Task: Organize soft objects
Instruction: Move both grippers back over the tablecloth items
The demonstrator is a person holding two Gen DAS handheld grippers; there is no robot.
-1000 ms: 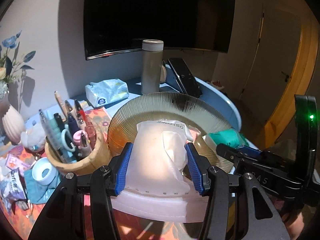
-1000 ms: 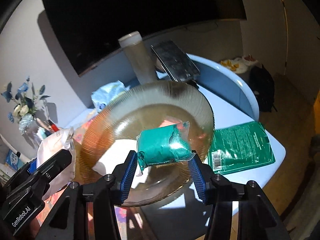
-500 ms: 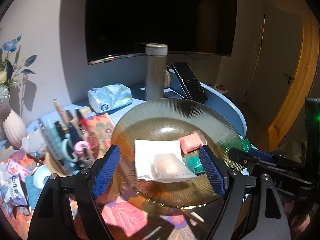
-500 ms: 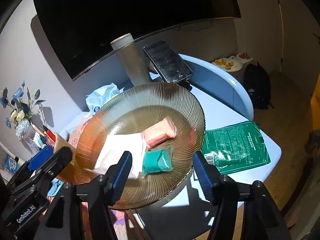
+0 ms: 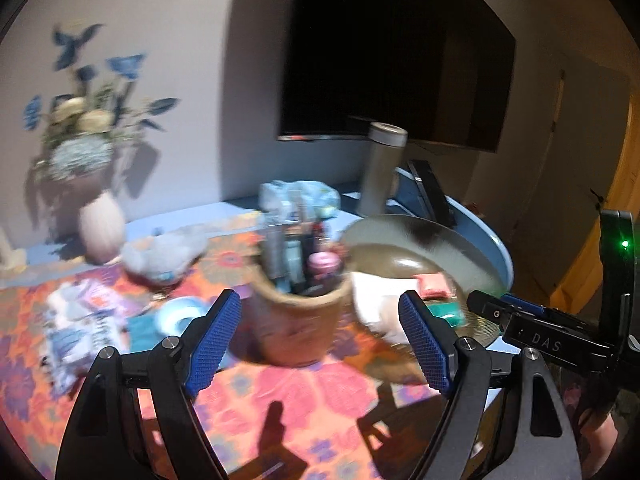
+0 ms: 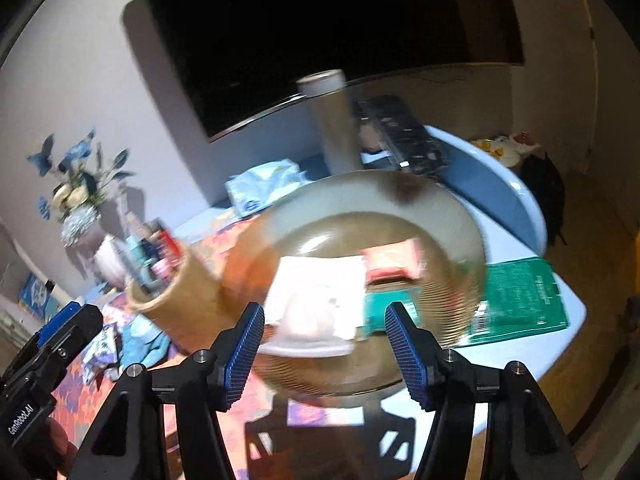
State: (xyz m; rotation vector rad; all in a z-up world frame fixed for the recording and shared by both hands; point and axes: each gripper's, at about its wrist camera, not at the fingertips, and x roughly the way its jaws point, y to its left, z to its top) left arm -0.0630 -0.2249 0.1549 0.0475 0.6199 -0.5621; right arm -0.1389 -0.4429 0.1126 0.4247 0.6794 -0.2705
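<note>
Hovering with jaws spread and nothing between them, the left gripper (image 5: 320, 344) and the right gripper (image 6: 324, 350) have both let go; their jaws have just been opening, and the blue pads (image 6: 404, 354) press on nothing. Just beyond the right gripper sits the ribbed amber glass plate (image 6: 400, 196), and on it lie three soft packs: a white plastic pouch (image 6: 316, 300) at the near left, a pink packet (image 6: 394, 264) farther right, and a teal packet (image 6: 384, 308) near right, all close together. In the left view, a tan wooden pen holder (image 5: 298, 320) stands between the pads, left of the plate. A flat green foil bag (image 6: 520, 300) lies on the pale blue table (image 6: 524, 354), right of the plate. This looks like the release step just finished; next probably calls for reaching right to that green bag, though both views are blurred.
</note>
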